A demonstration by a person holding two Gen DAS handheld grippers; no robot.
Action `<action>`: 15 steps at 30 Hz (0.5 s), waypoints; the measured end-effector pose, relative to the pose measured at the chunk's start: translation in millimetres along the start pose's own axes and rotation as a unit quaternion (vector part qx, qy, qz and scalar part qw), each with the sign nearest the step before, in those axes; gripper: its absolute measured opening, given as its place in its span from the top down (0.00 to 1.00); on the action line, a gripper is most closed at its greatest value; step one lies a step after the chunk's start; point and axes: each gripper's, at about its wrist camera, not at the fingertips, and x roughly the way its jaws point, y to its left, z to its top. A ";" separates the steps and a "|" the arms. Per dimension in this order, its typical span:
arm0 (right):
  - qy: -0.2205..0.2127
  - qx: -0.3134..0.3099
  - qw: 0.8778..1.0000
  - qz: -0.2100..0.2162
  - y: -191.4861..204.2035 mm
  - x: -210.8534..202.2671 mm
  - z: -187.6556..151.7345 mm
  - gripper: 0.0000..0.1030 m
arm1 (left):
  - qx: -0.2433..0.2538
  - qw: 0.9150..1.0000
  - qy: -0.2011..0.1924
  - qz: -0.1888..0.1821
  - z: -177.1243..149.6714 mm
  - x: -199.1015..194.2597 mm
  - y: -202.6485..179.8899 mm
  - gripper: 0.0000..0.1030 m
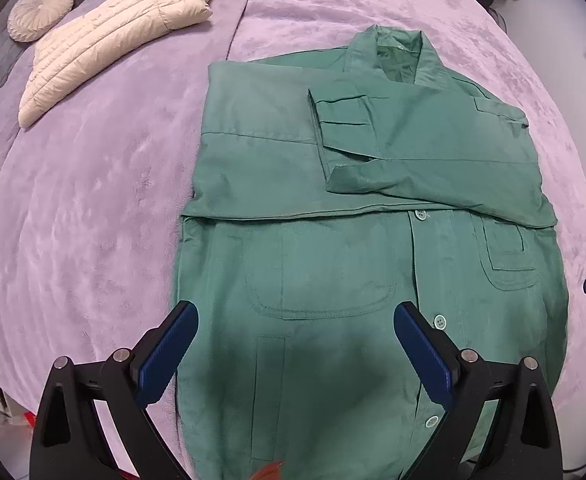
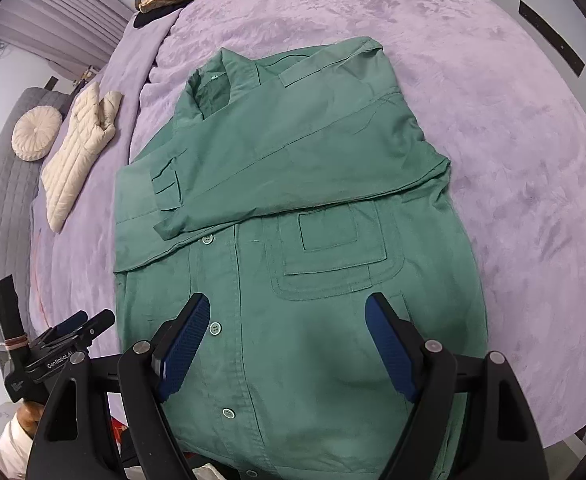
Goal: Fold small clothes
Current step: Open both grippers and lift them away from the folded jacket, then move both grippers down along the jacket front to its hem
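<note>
While nothing lies between them, both fingers' gaps wide over green jacket (image 1: 333,248).

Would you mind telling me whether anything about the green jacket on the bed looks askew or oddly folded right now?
Slightly. The green jacket lies flat on the purple blanket with both sleeves folded across the chest, but the upper sleeve's cuff runs slanted rather than square, leaving its edge crooked. Nothing is torn or spilled.

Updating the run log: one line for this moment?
jacket: sleeves folded in | left tool: open, empty | right tool: open, empty | next: fold hem up
</note>
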 end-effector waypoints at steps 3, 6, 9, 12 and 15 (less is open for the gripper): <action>-0.011 0.000 1.000 -0.007 8.8 -4.9 -6.0 0.20 | 0.005 1.000 -0.005 -0.003 -0.9 -0.2 8.5 0.04; -0.009 0.007 1.000 -0.009 17.7 -5.0 -15.5 0.20 | 0.017 1.000 -0.006 -0.006 -3.2 2.9 16.7 0.04; 0.008 0.015 1.000 -0.013 26.7 -0.9 -30.0 0.20 | 0.033 0.999 0.000 -0.013 -8.4 6.6 23.4 0.04; 0.022 0.019 0.999 -0.017 31.5 5.0 -42.4 0.20 | 0.039 0.999 0.005 -0.022 -15.5 8.2 28.9 0.04; 0.037 0.023 0.999 -0.016 33.7 10.8 -51.6 0.20 | 0.032 0.999 0.007 -0.024 -24.2 6.5 35.5 0.04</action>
